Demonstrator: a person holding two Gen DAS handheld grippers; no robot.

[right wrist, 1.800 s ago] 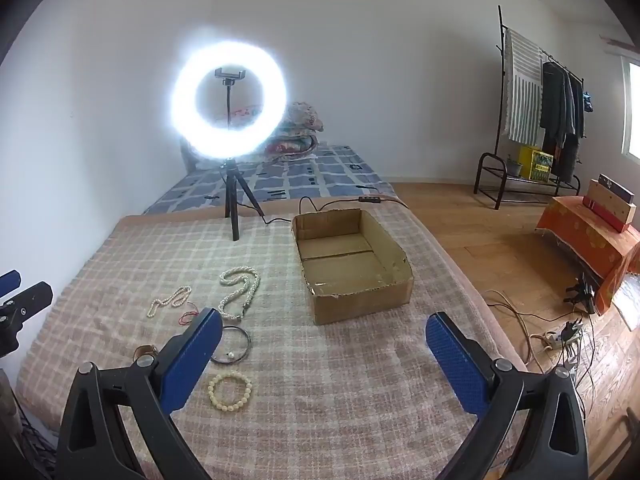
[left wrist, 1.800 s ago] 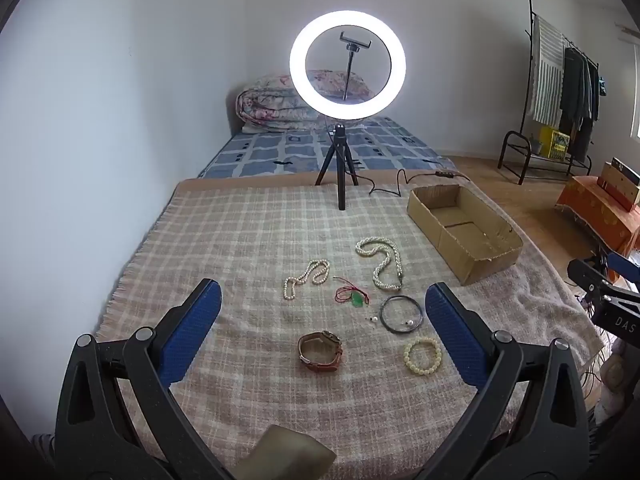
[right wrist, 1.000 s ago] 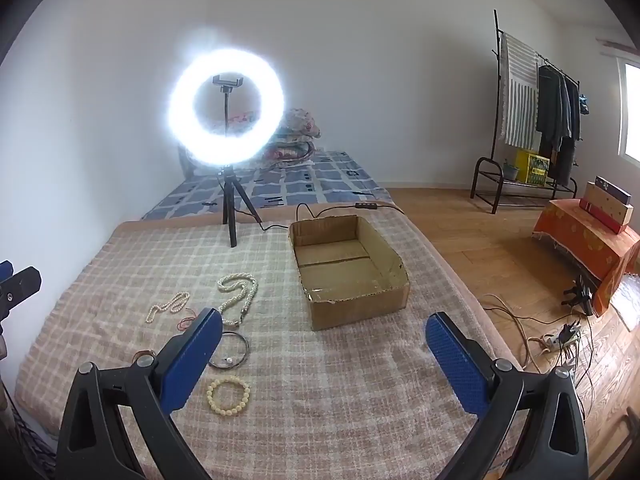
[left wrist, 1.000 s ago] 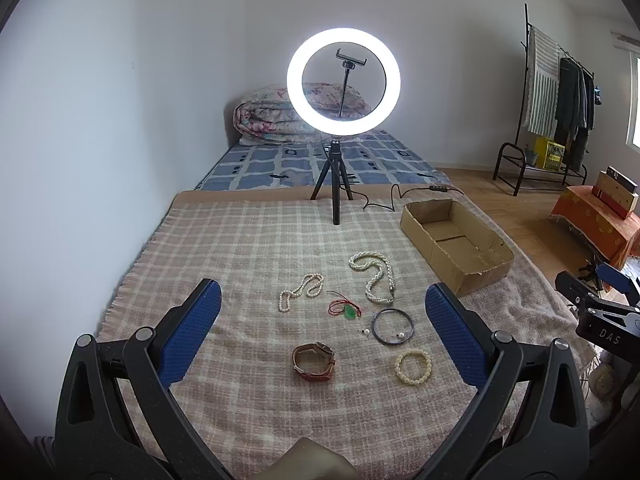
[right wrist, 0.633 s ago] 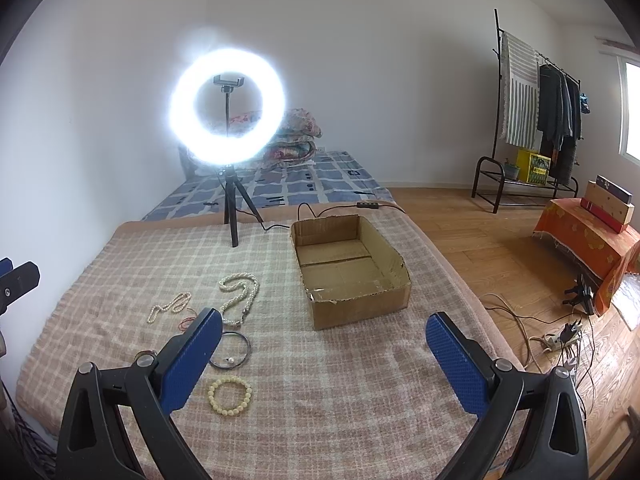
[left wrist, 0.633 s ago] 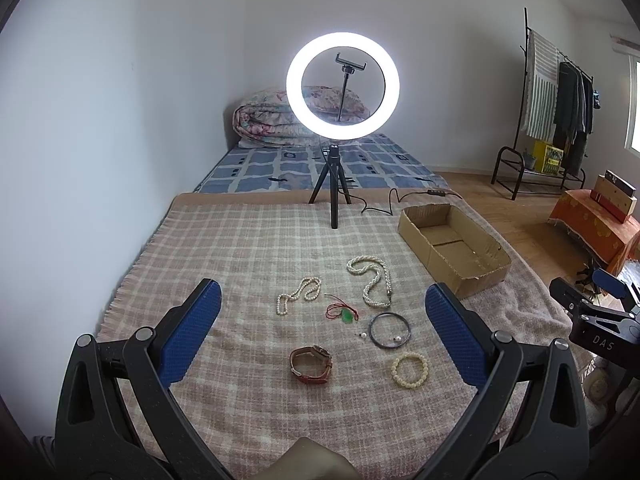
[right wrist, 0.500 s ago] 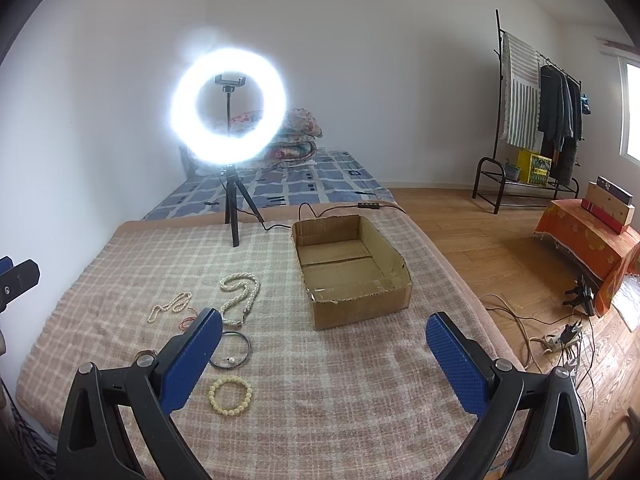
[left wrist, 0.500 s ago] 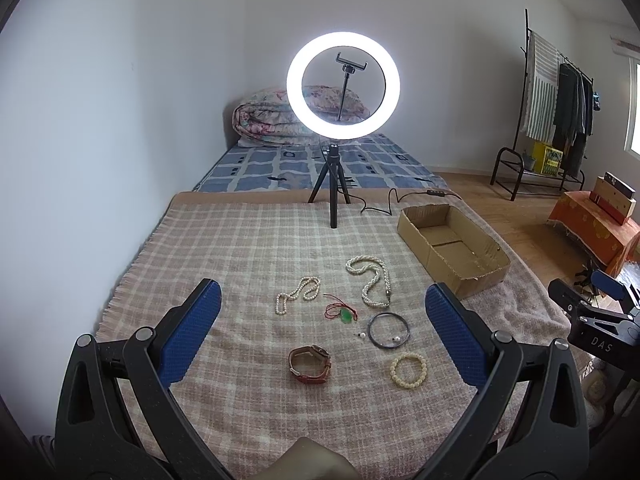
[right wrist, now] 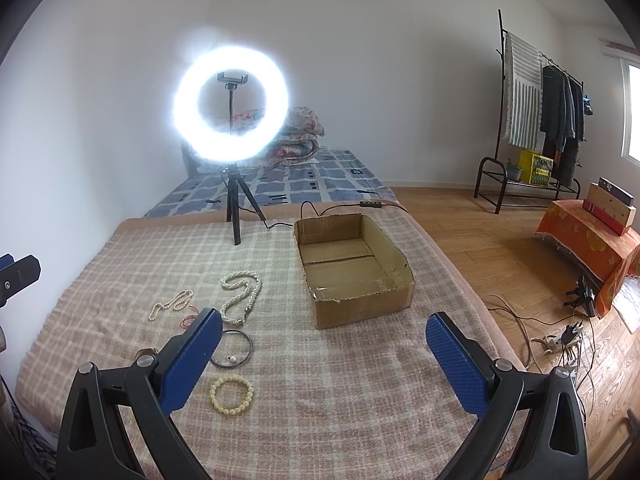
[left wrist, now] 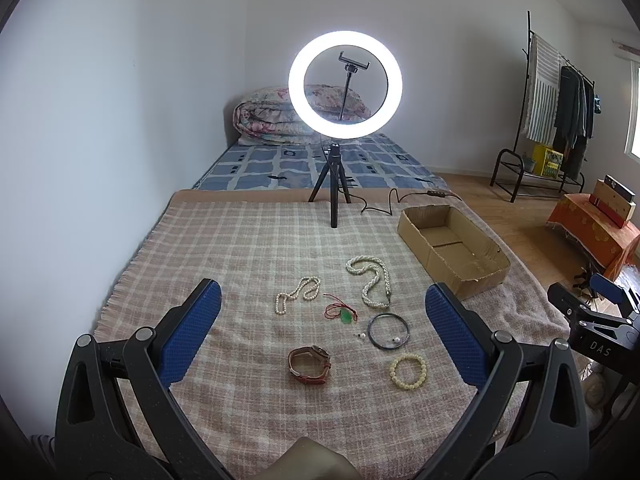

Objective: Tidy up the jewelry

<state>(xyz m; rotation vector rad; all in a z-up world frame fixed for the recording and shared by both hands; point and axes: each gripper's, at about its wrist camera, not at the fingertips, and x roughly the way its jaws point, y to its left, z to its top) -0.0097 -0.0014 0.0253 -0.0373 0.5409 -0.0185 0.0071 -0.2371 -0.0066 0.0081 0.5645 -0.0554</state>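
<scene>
Jewelry lies on a checked blanket [left wrist: 248, 248]: a thick pearl necklace [left wrist: 370, 276], a thin pearl strand [left wrist: 296, 298], a red cord with a green pendant [left wrist: 340, 312], a dark bangle [left wrist: 389, 330], a brown watch [left wrist: 309, 362] and a cream bead bracelet [left wrist: 408, 371]. An empty cardboard box [left wrist: 454, 246] stands to the right. My left gripper [left wrist: 320, 320] is open above the jewelry, holding nothing. My right gripper [right wrist: 322, 344] is open and empty, facing the box [right wrist: 354, 268]; the bead bracelet [right wrist: 232, 394] and the bangle [right wrist: 232, 348] lie at its left finger.
A lit ring light on a tripod [left wrist: 338, 184] stands at the blanket's far edge, its cable [left wrist: 400, 200] trailing behind the box. A bed with a rolled quilt [left wrist: 272, 116] lies beyond. A clothes rack [right wrist: 536, 128] and floor cables [right wrist: 560, 336] are to the right.
Both grippers have drawn back and up a little, so the jewelry and box look slightly smaller and farther. Nothing on the blanket has moved.
</scene>
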